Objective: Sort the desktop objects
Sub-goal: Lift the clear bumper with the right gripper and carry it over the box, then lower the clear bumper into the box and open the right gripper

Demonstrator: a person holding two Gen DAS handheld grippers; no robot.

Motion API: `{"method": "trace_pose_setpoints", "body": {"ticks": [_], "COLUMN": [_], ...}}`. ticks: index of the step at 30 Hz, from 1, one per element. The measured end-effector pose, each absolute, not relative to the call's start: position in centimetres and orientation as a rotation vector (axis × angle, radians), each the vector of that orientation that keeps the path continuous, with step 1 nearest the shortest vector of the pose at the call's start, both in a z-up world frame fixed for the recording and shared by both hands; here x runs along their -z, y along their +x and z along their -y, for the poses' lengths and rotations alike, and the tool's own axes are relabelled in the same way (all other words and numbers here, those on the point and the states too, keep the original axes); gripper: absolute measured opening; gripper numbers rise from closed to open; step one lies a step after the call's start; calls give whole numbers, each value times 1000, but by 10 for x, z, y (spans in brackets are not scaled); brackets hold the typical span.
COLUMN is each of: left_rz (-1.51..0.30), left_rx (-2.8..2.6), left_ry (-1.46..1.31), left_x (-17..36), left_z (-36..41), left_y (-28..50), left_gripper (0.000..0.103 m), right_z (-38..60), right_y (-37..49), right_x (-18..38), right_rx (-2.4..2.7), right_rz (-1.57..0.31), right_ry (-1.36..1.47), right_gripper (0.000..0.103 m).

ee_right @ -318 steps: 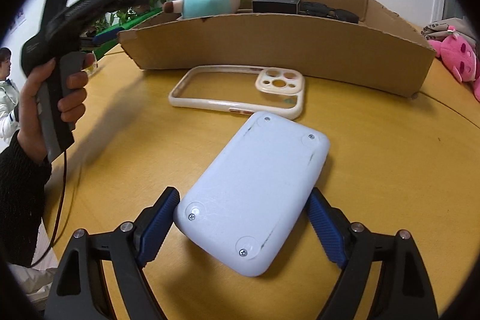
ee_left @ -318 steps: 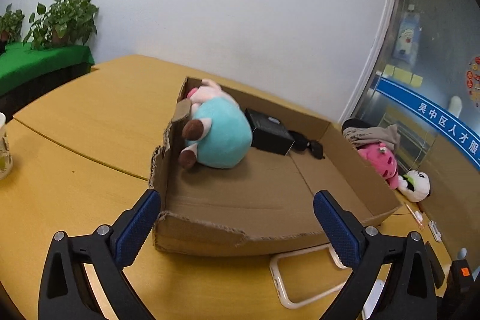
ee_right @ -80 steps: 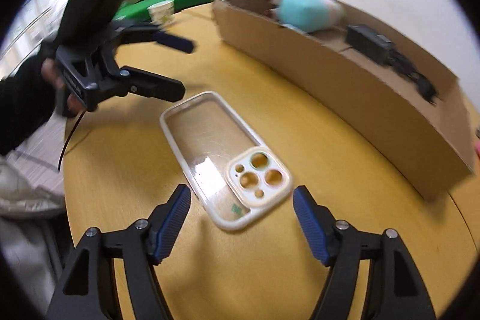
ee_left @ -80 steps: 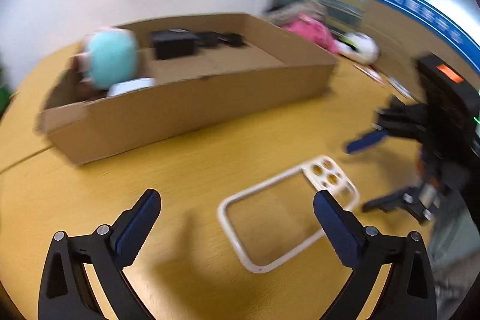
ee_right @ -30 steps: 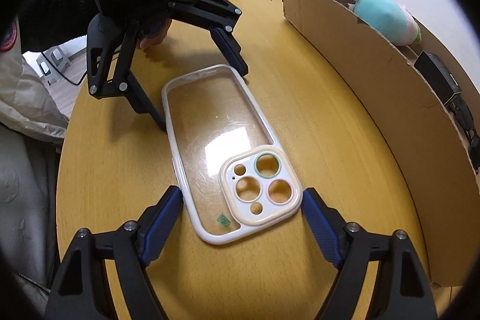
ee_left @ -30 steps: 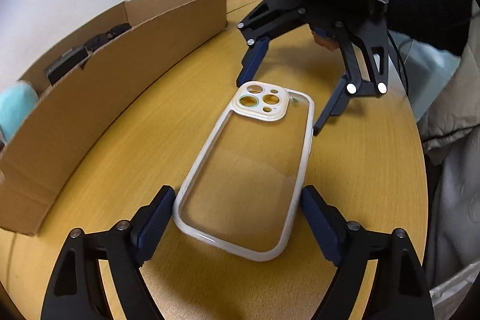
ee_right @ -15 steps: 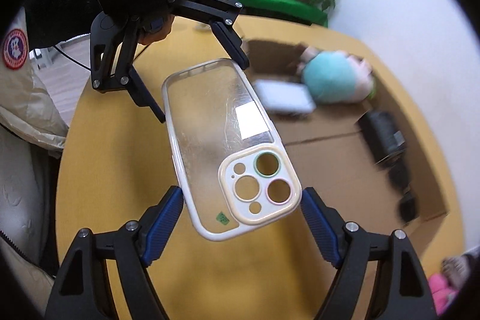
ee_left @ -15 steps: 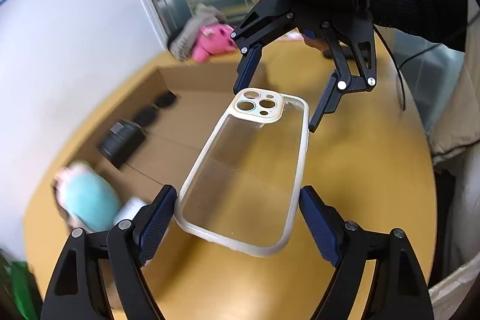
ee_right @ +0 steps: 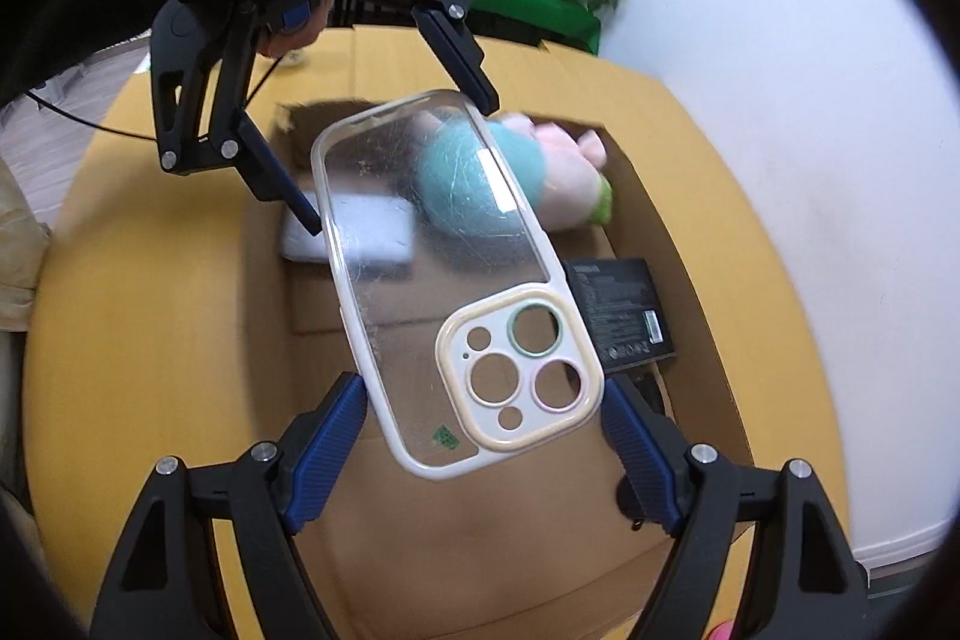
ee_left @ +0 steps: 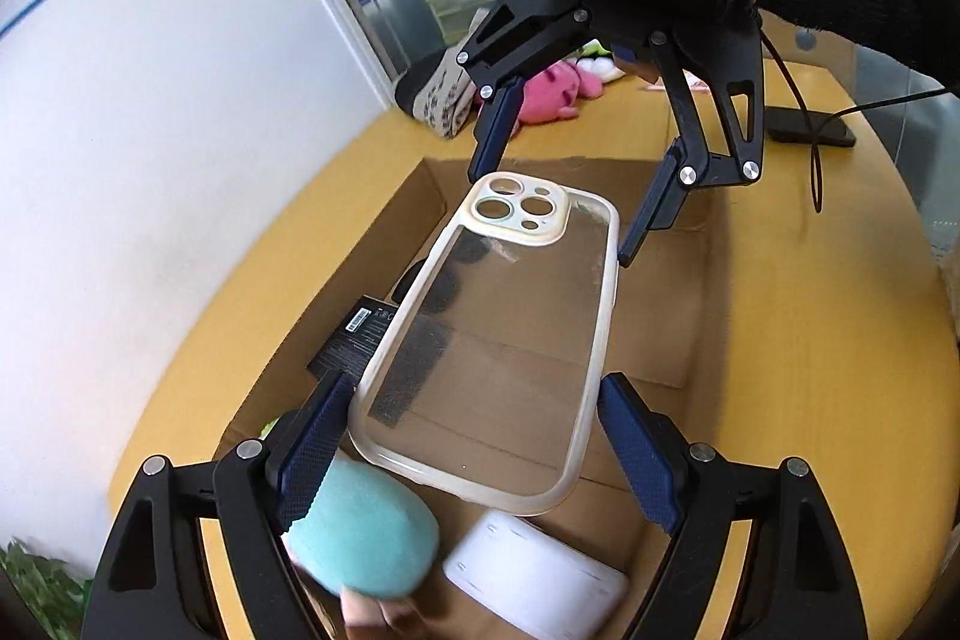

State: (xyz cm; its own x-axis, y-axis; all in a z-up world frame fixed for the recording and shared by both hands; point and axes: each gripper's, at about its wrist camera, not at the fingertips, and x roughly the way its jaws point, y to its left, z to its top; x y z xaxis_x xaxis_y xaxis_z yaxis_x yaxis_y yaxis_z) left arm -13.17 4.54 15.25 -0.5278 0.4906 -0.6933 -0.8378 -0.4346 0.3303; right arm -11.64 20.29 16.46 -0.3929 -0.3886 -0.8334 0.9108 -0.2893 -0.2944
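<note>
Gripping the clear phone case (ee_left: 498,334) by its two ends, left hand-held gripper (ee_left: 474,454) clamps the plain end at lower centre of its view and right hand-held gripper (ee_right: 480,436) clamps the camera end. Case hangs above the cardboard box (ee_right: 678,268), over the teal plush toy (ee_right: 480,178), white device (ee_right: 360,232) and black box (ee_right: 624,316). Risk, judged: uneven release would tip the case, or it lands on the plush and slides. A second ago it lay flat on the tabletop (ee_left: 840,310); now lifted clear.
</note>
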Motion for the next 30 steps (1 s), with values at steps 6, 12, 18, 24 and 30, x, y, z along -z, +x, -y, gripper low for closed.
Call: {"method": "trace_pose_setpoints", "body": {"ticks": [6, 12, 18, 24, 30], "left_rz": [-864, -881, -908, -904, -694], "left_rx": [-1947, -1880, -1869, -1990, -2339], "left_ry": [-798, -934, -1031, -1023, -883], "left_x": [-113, -71, -44, -58, -124], "left_z": [-65, -87, -94, -75, -14], "left_y": [-180, -212, -214, -211, -166], "left_gripper": [87, 87, 88, 97, 103], "right_z": [-216, -219, -217, -227, -264], "right_y": [-161, -185, -192, -181, -122], "right_x": [-125, -82, -55, -55, -138], "right_rx": [1786, 1747, 1723, 1792, 2158], "right_rz": [-933, -945, -976, -987, -728], "right_ry": [918, 1026, 1138, 1215, 1009], "right_gripper": [80, 80, 81, 80, 81]}}
